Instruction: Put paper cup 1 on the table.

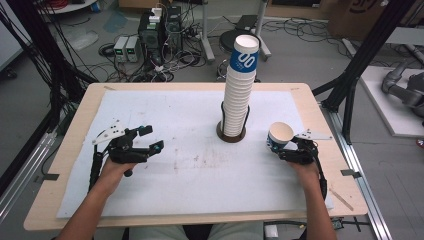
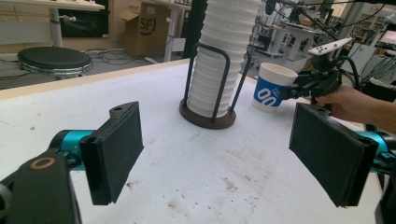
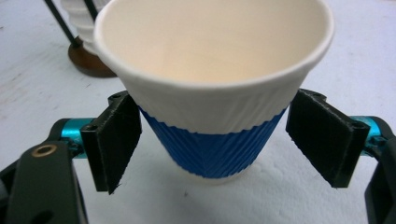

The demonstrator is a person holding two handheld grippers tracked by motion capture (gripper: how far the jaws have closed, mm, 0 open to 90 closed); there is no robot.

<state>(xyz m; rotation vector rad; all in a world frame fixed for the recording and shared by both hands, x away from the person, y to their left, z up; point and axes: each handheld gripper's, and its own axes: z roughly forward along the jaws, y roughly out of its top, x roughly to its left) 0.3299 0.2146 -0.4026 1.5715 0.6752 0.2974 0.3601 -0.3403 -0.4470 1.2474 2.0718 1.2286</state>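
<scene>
A single paper cup, white with a blue ribbed band, stands upright on the white table cover at the right. My right gripper is open, one jaw on each side of the cup's lower half, the pads at or just off its wall. A tall stack of the same cups rises from a black wire holder with a brown round base at the table's middle back. My left gripper is open at the left, holding nothing and aimed toward the stack.
A white sheet covers the wooden table; it is stained near the middle. In the left gripper view the other hand and its gripper sit behind the single cup. Beyond the far edge are computers, cables and a stool.
</scene>
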